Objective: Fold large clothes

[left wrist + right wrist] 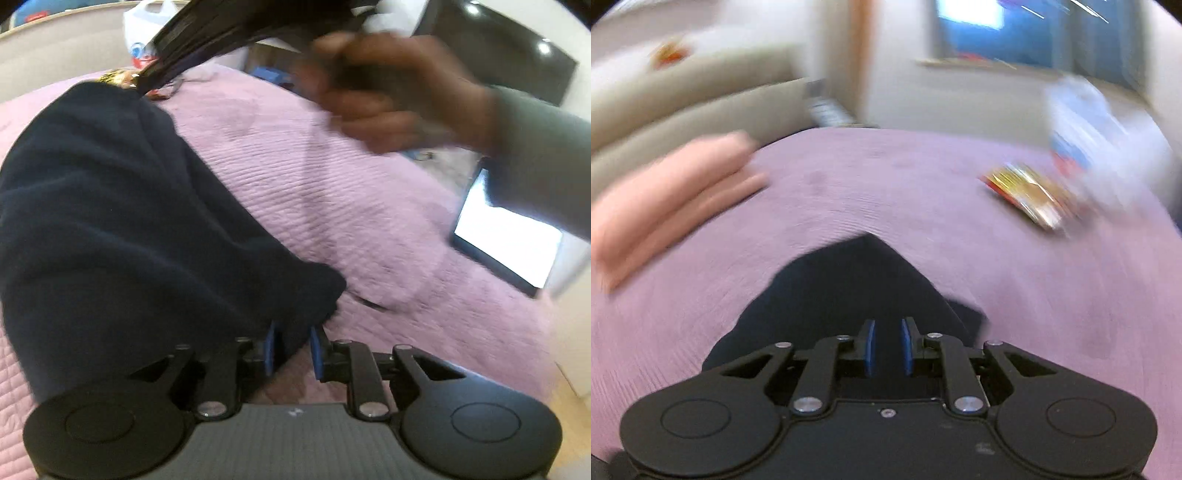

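From the left wrist, your left gripper [291, 345] is pinching a corner of the navy garment [110, 206], blue pads nearly together, the rest bunching on the pink bedspread [351, 206]. That's a thin bite, so a hard tug could be pulling it loose.

From the right wrist, your right gripper [888, 345] is clamping another dark corner [860, 288] with a narrow gap. Everything's blurring, so you're risking a crooked fold or sweeping into the shiny packet [1027, 195].

The garment [110, 206] is matt, soft navy fleece-like cloth, the bedspread [332, 206] ribbed lilac quilted cloth, the gripper [888, 345] matt black plastic with shiny metal pins.
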Demonstrator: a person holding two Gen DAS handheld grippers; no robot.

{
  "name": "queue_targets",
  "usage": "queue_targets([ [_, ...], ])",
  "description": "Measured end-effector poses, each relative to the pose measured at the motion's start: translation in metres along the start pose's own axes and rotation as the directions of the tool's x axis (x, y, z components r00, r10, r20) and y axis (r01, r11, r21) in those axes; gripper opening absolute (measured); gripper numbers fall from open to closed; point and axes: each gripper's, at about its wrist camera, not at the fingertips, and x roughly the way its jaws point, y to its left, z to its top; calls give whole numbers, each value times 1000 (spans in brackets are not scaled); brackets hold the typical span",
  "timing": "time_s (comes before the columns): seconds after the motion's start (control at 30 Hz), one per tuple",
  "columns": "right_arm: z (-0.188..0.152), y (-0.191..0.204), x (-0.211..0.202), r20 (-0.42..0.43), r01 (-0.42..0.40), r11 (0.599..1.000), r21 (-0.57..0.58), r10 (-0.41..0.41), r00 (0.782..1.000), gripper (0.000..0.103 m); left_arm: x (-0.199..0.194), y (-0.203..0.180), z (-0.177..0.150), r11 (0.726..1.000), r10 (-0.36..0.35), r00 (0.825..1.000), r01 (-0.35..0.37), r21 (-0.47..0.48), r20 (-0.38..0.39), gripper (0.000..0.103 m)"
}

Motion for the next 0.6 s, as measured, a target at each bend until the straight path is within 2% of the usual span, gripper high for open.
queue_targets([
  [0.07,12,14,24,1,-21,993,-118,21,1000,17,-26,13,-1,999,27,999,-26,-35,29,21],
  [0.13,24,24,40,18,-70,986,-149,74,997,17,-46,35,2,989,94,993,-85,-118,68,20],
  [0.23,36,47,55,56,-127,977,-169,139,989,17,-56,71,3,962,178,979,-151,-229,104,19],
  [0.3,37,64,76,48,-142,968,-206,155,987,12,-50,90,-1,952,147,981,-107,-288,123,18],
  [0.37,26,67,107,-4,-58,959,-276,59,998,3,-39,104,-9,934,81,987,-27,-357,138,18],
  [0.4,17,62,123,-23,11,947,-320,-19,1000,3,-35,111,-15,919,53,987,10,-395,149,15],
  [0.43,0,59,134,-39,122,914,-387,-149,988,4,-33,117,-20,905,36,988,33,-425,153,5],
  [0.47,-18,55,142,-27,237,866,-441,-276,961,10,-30,120,-25,894,21,990,44,-445,140,3],
  [0.5,-35,42,148,-46,286,857,-429,-337,940,7,-33,126,-33,888,-4,991,66,-456,135,3],
  [0.53,-47,25,147,-101,258,904,-340,-309,946,7,-38,128,-40,879,-30,991,90,-468,133,3],
  [0.57,-53,18,141,-95,256,920,-296,-295,951,6,-44,130,-43,877,-38,991,94,-471,127,3],
  [0.6,-54,19,137,-82,265,918,-294,-301,950,6,-46,127,-46,883,-35,993,85,-462,116,3],
])
